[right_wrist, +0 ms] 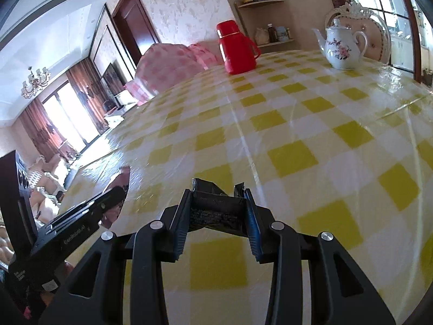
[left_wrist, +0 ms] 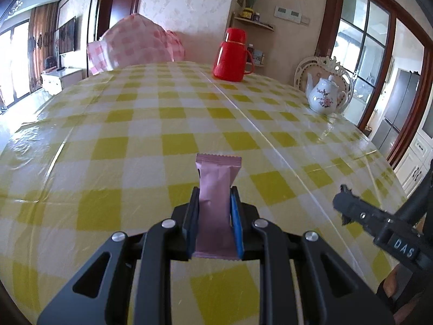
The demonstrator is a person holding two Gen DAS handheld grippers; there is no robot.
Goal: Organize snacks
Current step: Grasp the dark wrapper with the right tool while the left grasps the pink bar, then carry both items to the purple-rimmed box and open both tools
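Note:
My left gripper (left_wrist: 215, 193) is shut on a pink snack packet (left_wrist: 216, 187) and holds it upright above the yellow-checked tablecloth (left_wrist: 135, 146). My right gripper (right_wrist: 217, 192) is shut on a black snack packet (right_wrist: 215, 208), held crosswise between the fingers above the same tablecloth (right_wrist: 311, 135). The right gripper also shows at the right edge of the left wrist view (left_wrist: 345, 203), with the black packet at its tip. The left gripper shows at the left of the right wrist view (right_wrist: 119, 192), with the pink packet (right_wrist: 119, 195) in it.
A red thermos jug (left_wrist: 231, 55) stands at the far side of the table and a white floral teapot (left_wrist: 324, 96) at the far right. A pink-checked cushion (left_wrist: 138, 42) and an ornate chair (left_wrist: 324, 66) are behind the table. The table edge falls away on the right.

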